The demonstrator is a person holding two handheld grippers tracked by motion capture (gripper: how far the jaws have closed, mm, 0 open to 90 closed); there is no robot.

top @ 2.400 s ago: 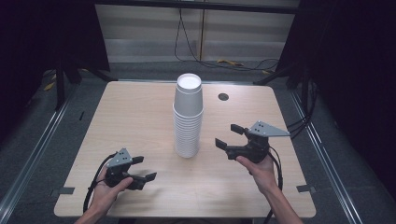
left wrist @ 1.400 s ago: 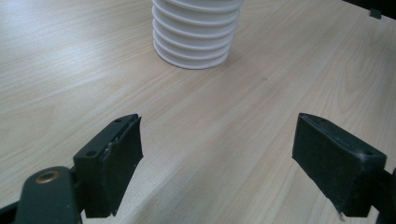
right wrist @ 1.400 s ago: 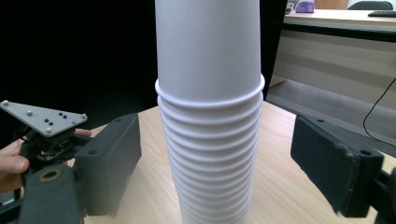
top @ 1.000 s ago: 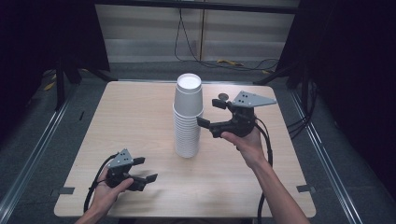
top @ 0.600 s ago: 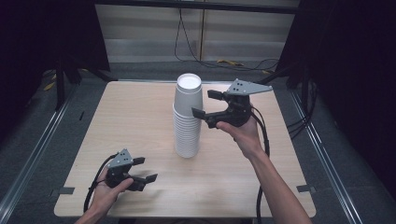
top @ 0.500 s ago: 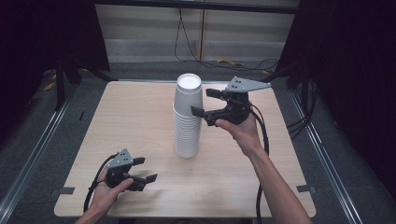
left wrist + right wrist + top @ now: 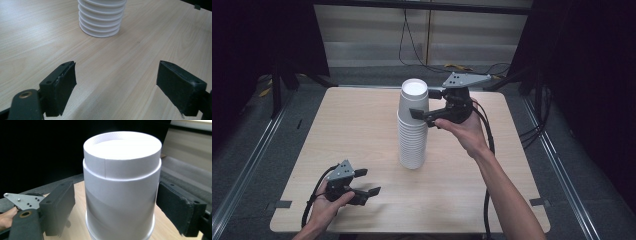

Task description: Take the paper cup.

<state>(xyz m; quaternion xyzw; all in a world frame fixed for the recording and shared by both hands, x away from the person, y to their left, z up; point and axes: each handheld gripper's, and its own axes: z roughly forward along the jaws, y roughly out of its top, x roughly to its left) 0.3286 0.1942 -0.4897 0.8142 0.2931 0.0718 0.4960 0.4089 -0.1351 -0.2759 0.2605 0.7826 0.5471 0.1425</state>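
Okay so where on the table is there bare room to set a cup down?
Bare wood lies left of the cup stack, toward the table's far-left corner, and along the near-right edge. It is crowded around the stack top, between the right gripper's jaws, and beside the left gripper.

You sit at a pale wood-grain surface with rounded corners, set on a grey carpeted floor. Metal rails run along the floor on the left and right of it. Black curtains hang on both sides, dark and unlit. At the far end stands a light panelled wall with a black cable hanging down it, and more cables lie on the floor at its foot. Small strips of grey tape mark the near edges of your surface.
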